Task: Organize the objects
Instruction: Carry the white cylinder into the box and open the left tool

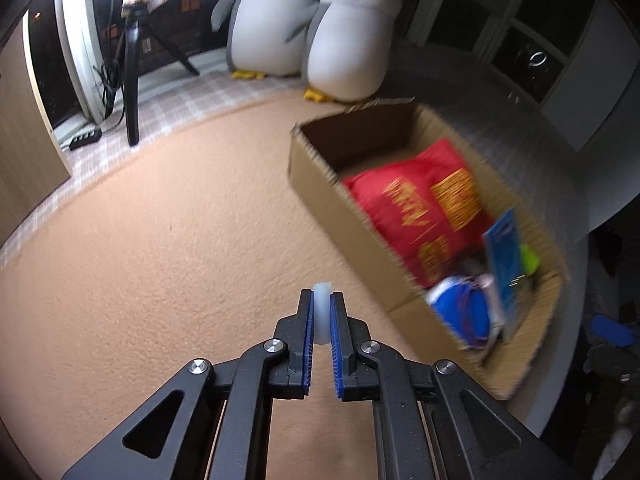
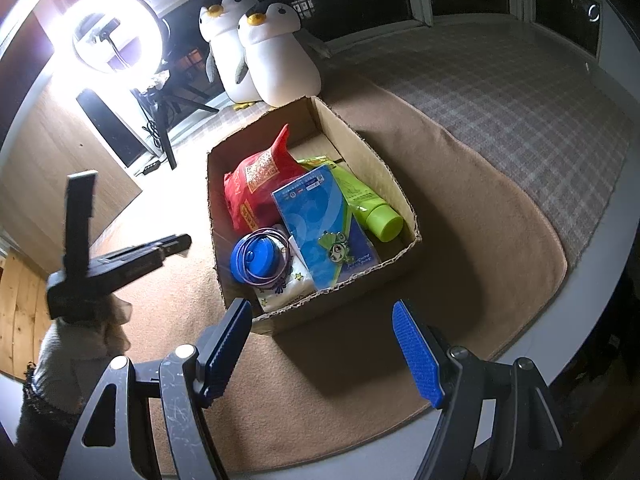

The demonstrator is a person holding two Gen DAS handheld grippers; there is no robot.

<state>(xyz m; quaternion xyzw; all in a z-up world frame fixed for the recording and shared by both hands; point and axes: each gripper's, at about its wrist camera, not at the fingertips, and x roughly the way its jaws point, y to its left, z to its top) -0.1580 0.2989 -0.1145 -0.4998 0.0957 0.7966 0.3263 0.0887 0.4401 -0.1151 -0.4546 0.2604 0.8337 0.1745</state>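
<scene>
My left gripper (image 1: 321, 300) is shut on a small white plastic object (image 1: 321, 312) and holds it above the tan blanket, left of the cardboard box (image 1: 316, 184). The left gripper also shows in the right wrist view (image 2: 176, 246), left of the box (image 2: 400, 196). The box holds a red snack bag (image 2: 256, 184), a blue booklet (image 2: 320, 220), a green tube (image 2: 372, 208), a blue round case (image 2: 252, 258) with a purple cord, and a white tissue pack (image 2: 288, 286). My right gripper (image 2: 320, 320) is open and empty, just before the box's near wall.
Two plush penguins (image 2: 260, 52) stand behind the box. A bright ring light (image 2: 116, 36) on a tripod (image 1: 132, 80) stands at the far left. The tan blanket (image 2: 480, 240) lies on a checked mattress (image 2: 500, 92). A power strip (image 1: 84, 138) lies on the floor.
</scene>
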